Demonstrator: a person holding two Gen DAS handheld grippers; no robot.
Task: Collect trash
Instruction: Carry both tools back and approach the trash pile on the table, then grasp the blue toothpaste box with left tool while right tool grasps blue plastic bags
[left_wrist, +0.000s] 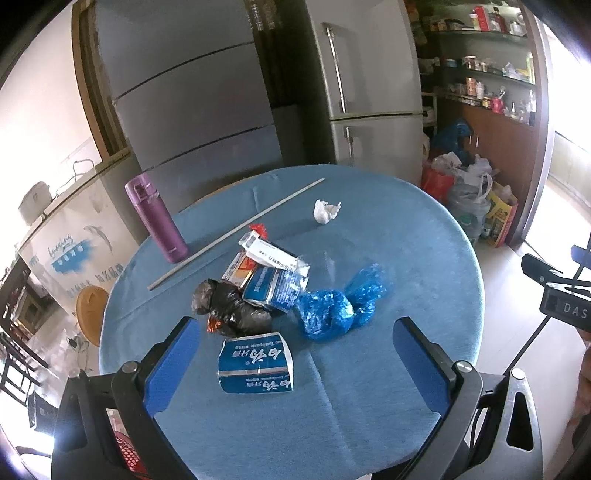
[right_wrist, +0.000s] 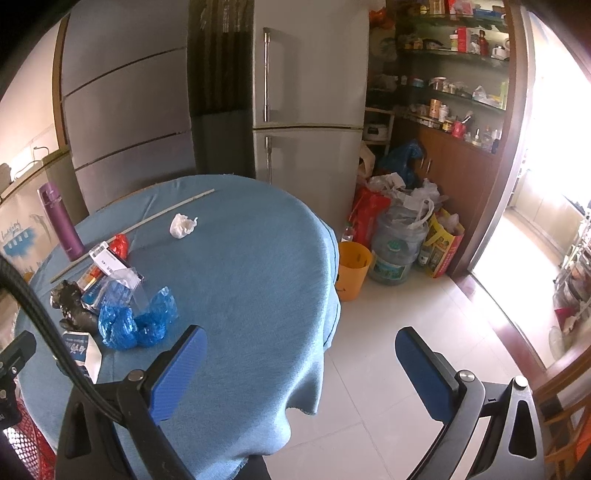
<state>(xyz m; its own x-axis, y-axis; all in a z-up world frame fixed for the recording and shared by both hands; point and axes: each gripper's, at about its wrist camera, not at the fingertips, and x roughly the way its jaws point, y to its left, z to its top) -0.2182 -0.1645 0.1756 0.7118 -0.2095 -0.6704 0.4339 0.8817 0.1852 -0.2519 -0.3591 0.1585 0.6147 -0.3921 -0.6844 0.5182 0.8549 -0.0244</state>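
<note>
A heap of trash lies on the round table's blue cloth (left_wrist: 388, 258): a torn blue toothpaste box (left_wrist: 255, 363), a black plastic bag (left_wrist: 231, 308), a crumpled blue bag (left_wrist: 338, 304), flattened cartons (left_wrist: 271, 271), a red wrapper (left_wrist: 258, 229) and a white tissue wad (left_wrist: 325, 210). My left gripper (left_wrist: 295, 354) hangs open just above the toothpaste box, nothing held. My right gripper (right_wrist: 299, 369) is open over the table's right edge, empty. From the right wrist, the blue bag (right_wrist: 135, 325), the tissue (right_wrist: 181, 225) and the black bag (right_wrist: 72, 306) sit to its left.
A purple flask (left_wrist: 157, 219) and a long thin rod (left_wrist: 236, 232) stand and lie on the table's far left. An orange bin (right_wrist: 351, 269) sits on the floor beside the table, with bags and a water jug (right_wrist: 395, 247) behind. Fridges (left_wrist: 369, 85) stand beyond.
</note>
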